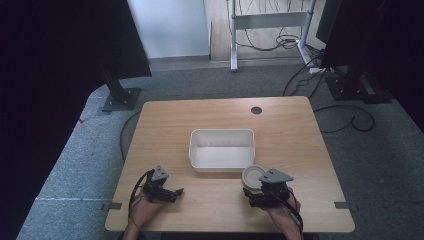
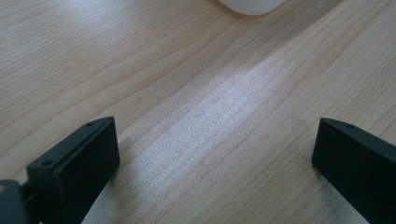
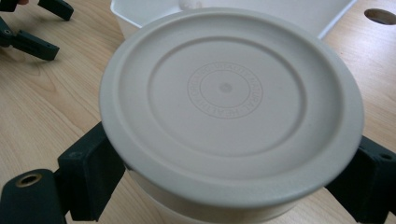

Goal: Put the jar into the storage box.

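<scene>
Cream lidded tub (image 3: 231, 107) between right gripper (image 1: 263, 192) jaws, hand low over table (image 1: 210, 115).

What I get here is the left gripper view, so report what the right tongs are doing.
Observer: The right tongs clamp a round lidded container, one jaw on each side just under the lid.
Operator: Say where that container is against the tub.
Observer: It is outside the white tub, at the tub's near right corner.
Operator: Now place my own tongs on the table.
Observer: The left tongs are open over the near left part of the table, to the near left of the tub and well apart from the container.
</scene>
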`<act>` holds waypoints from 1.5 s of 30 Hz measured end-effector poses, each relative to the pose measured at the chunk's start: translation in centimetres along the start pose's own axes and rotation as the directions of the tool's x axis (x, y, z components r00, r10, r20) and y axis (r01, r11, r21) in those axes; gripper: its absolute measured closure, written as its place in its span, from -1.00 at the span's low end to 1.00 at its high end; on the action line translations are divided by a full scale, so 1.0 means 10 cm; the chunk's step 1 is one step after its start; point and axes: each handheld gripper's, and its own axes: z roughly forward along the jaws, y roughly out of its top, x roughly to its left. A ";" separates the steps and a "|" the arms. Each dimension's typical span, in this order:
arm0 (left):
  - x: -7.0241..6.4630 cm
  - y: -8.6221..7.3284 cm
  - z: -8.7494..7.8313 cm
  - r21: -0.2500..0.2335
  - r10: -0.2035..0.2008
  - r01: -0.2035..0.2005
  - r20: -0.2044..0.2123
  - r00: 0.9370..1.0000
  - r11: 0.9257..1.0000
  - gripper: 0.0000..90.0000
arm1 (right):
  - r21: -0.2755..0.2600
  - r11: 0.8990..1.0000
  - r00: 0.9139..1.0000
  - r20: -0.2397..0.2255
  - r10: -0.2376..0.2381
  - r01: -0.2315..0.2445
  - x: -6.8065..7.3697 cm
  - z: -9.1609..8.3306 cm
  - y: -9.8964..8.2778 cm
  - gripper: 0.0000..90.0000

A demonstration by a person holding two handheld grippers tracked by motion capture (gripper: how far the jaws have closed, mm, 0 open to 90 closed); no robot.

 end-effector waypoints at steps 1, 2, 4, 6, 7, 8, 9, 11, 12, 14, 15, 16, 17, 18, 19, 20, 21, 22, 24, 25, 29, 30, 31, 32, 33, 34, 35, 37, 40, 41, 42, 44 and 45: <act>0.00 0.00 0.00 0.000 0.000 0.000 0.000 1.000 1.000 -0.99 | -0.003 1.000 1.000 0.000 -0.002 0.002 0.01 0.01 0.01 -0.79; 0.00 0.00 0.00 0.000 0.000 0.000 0.000 1.000 1.000 -0.99 | -0.003 1.000 1.000 -0.001 -0.004 0.004 0.01 0.02 0.02 -0.79; 0.00 0.00 0.00 0.000 0.000 0.000 0.000 1.000 1.000 -0.99 | -0.005 1.000 1.000 -0.003 -0.003 0.003 0.02 0.03 0.04 -0.79; 0.00 0.00 0.00 -0.003 -0.003 0.003 0.000 1.000 1.000 -0.99 | -0.005 1.000 1.000 -0.005 -0.004 0.004 0.02 0.05 0.06 -0.79; 0.00 0.00 0.00 -0.003 -0.003 0.003 0.000 1.000 1.000 -0.99 | -0.006 1.000 1.000 -0.006 -0.004 0.004 0.03 0.06 0.06 -0.79; 0.00 0.00 0.00 -0.002 -0.002 0.002 0.000 1.000 1.000 -0.99 | -0.005 1.000 1.000 -0.008 -0.005 0.005 0.03 0.06 0.07 -0.79; 0.00 0.00 0.00 -0.003 -0.003 0.003 0.000 1.000 1.000 -0.99 | -0.005 1.000 1.000 -0.009 -0.006 0.006 0.03 0.07 0.08 -0.79; 0.00 0.00 0.00 -0.003 -0.003 0.003 0.000 1.000 1.000 -0.99 | -0.007 1.000 1.000 -0.012 -0.007 0.007 0.04 0.08 0.09 -0.79; 0.00 0.00 0.00 -0.003 -0.003 0.003 0.000 1.000 1.000 -0.99 | -0.008 1.000 1.000 -0.013 -0.006 0.006 0.04 0.09 0.11 -0.79; 0.00 0.00 0.00 -0.002 -0.003 0.003 0.000 1.000 1.000 -0.99 | -0.012 1.000 1.000 -0.017 -0.008 0.007 0.05 0.10 0.13 -0.79; 0.00 0.00 0.00 -0.002 -0.003 0.003 0.000 1.000 1.000 -0.99 | -0.014 1.000 1.000 -0.019 -0.007 0.007 0.05 0.11 0.14 -0.79; 0.00 0.00 0.00 -0.003 -0.003 0.003 0.000 1.000 1.000 -0.99 | -0.014 1.000 1.000 -0.021 -0.008 0.008 0.05 0.12 0.15 -0.79; 0.00 0.00 0.00 -0.003 -0.003 0.003 0.000 1.000 1.000 -0.99 | -0.015 1.000 1.000 -0.022 -0.011 0.011 0.06 0.13 0.16 -0.79; 0.00 0.00 0.00 -0.002 -0.002 0.002 0.000 1.000 1.000 -0.99 | -0.015 1.000 1.000 -0.024 -0.013 0.012 0.06 0.14 0.17 -0.79; 0.00 0.00 0.00 -0.003 -0.003 0.003 0.000 1.000 1.000 -0.99 | -0.015 1.000 1.000 -0.026 -0.011 0.011 0.07 0.14 0.18 -0.79; 0.00 0.00 0.00 -0.003 -0.003 0.003 0.000 1.000 1.000 -0.99 | -0.016 1.000 1.000 -0.027 -0.012 0.012 0.07 0.15 0.19 -0.79; 0.00 0.00 0.00 -0.003 -0.003 0.003 0.000 1.000 1.000 -0.99 | -0.017 1.000 0.999 -0.030 -0.016 0.015 0.08 0.17 0.21 -0.79; 0.00 0.00 0.00 -0.003 -0.003 0.003 0.000 1.000 1.000 -0.99 | -0.017 1.000 0.999 -0.030 -0.016 0.015 0.08 0.17 0.21 -0.79; 0.00 0.00 0.00 -0.003 -0.003 0.003 0.000 1.000 1.000 -0.99 | -0.018 1.000 0.999 -0.032 -0.016 0.015 0.09 0.19 0.24 -0.79; 0.00 0.00 0.00 -0.003 -0.003 0.003 0.000 1.000 1.000 -0.99 | -0.018 1.000 0.999 -0.033 -0.019 0.018 0.09 0.19 0.25 -0.79; 0.00 0.00 0.00 -0.003 -0.004 0.004 0.000 1.000 1.000 -0.99 | -0.025 1.000 0.999 -0.043 -0.020 0.019 0.10 0.23 0.31 -0.79; 0.00 0.00 0.00 -0.003 -0.004 0.004 0.000 1.000 1.000 -0.99 | -0.026 1.000 0.999 -0.044 -0.019 0.017 0.11 0.23 0.32 -0.79; 0.00 0.00 0.00 -0.003 -0.003 0.003 0.000 1.000 1.000 -0.99 | -0.029 0.999 0.999 -0.044 -0.020 0.019 0.11 0.24 0.34 -0.79; 0.00 0.00 0.00 -0.003 -0.004 0.004 0.000 1.000 1.000 -0.99 | -0.029 0.999 0.999 -0.045 -0.021 0.020 0.12 0.25 0.36 -0.79; 0.00 0.00 0.00 -0.003 -0.003 0.003 0.000 1.000 1.000 -0.99 | -0.031 0.999 0.999 -0.046 -0.024 0.023 0.12 0.26 0.37 -0.79; 0.00 0.00 0.00 -0.003 -0.003 0.003 0.000 1.000 1.000 -0.99 | -0.032 0.999 0.999 -0.046 -0.025 0.024 0.13 0.27 0.39 -0.79; 0.00 0.00 0.00 -0.003 -0.003 0.003 0.000 1.000 1.000 -0.99 | -0.033 0.999 0.999 -0.047 -0.026 0.025 0.13 0.29 0.41 -0.79; 0.00 0.00 0.00 -0.003 -0.003 0.003 0.000 1.000 1.000 -0.99 | -0.035 0.999 0.998 -0.047 -0.029 0.027 0.13 0.31 0.44 -0.79; 0.00 0.00 0.00 -0.003 -0.003 0.003 0.000 1.000 1.000 -0.99 | -0.035 0.999 0.999 -0.047 -0.024 0.023 0.13 0.36 0.49 -0.79; 0.00 0.00 0.00 -0.003 -0.003 0.003 0.000 1.000 1.000 -0.99 | -0.036 0.999 0.999 -0.047 -0.025 0.023 0.12 0.37 0.50 -0.79; 0.00 0.00 0.00 -0.003 -0.003 0.003 0.000 1.000 1.000 -0.99 | -0.035 0.999 0.999 -0.045 -0.023 0.021 0.12 0.39 0.51 -0.79; 0.00 0.00 0.00 -0.003 -0.003 0.003 0.001 1.000 1.000 -0.99 | -0.033 0.999 0.999 -0.041 -0.025 0.023 0.12 0.42 0.54 -0.79; 0.00 0.00 0.00 -0.003 -0.003 0.003 0.001 1.000 1.000 -0.99 | -0.032 0.999 0.999 -0.041 -0.027 0.025 0.12 0.44 0.55 -0.79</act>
